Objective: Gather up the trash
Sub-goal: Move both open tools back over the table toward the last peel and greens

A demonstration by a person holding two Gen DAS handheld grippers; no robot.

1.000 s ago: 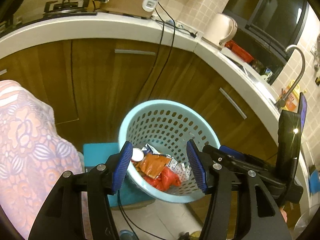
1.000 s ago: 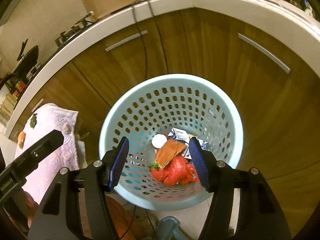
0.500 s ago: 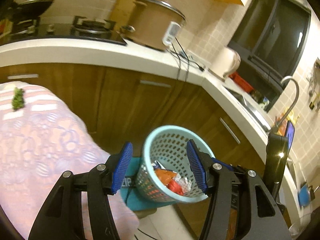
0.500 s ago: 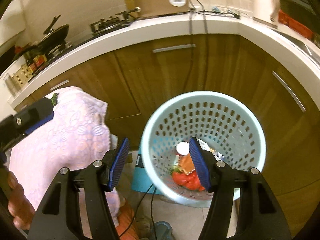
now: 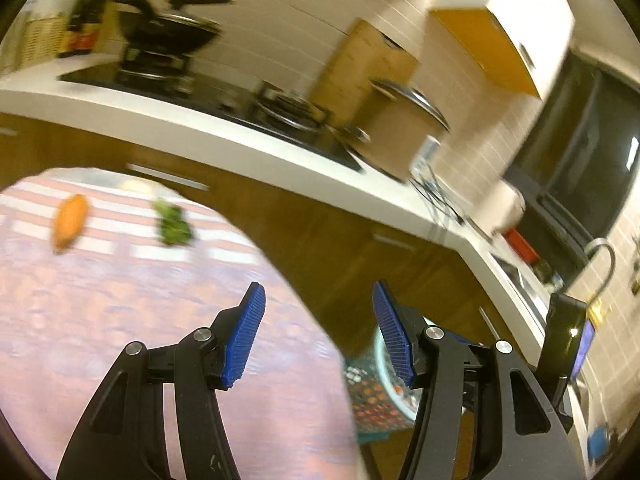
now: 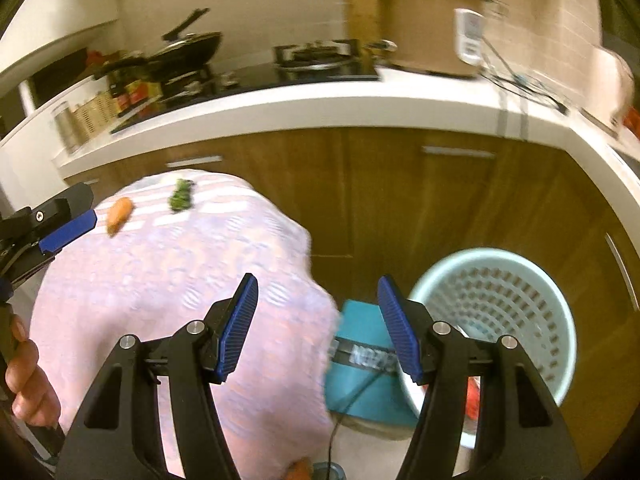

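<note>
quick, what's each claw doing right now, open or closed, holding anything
Left claw: open, holding nothing.
Right claw: open, holding nothing.

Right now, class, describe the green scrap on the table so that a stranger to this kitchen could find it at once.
Start at the table with the pink floral tablecloth in front of the brown cabinets. Near its far edge lie two scraps, apart from each other: an orange piece and, to its right in the right wrist view, the green leafy scrap. It is the only dark green, ragged thing on the cloth.
</note>
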